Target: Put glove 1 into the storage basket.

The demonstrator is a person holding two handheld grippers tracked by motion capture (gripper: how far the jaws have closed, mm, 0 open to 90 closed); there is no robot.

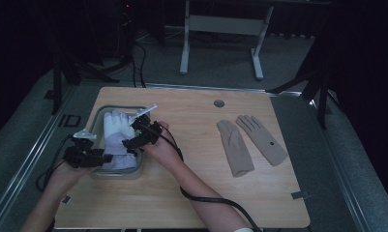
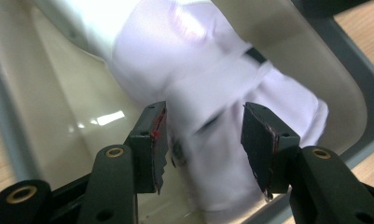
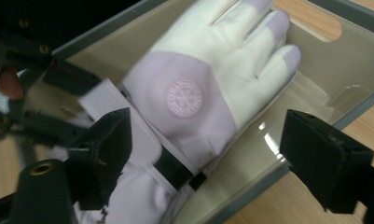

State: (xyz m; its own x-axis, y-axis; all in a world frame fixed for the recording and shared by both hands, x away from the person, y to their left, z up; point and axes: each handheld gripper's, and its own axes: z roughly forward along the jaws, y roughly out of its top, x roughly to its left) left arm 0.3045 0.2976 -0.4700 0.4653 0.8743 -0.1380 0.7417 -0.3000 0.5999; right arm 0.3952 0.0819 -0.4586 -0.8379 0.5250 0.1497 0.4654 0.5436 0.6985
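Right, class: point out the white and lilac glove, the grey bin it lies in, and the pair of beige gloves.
white and lilac glove (image 3: 184, 98): right gripper view, round badge on its back.
grey bin (image 1: 97, 118): high view, left rim.
beige gloves (image 1: 235, 147): high view, left glove's palm.

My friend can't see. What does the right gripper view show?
A white and lilac glove lies palm-flat in a beige bin with a grey rim. The right gripper hovers above with its black jaws wide apart, nothing between the pads.

My overhead picture dim with black surroundings, my table (image 1: 182, 193) evenly lit, glare streaks on the tray (image 3: 268, 135) floor, white glove (image 2: 212, 93) smeared by motion blur, close jaws soft.
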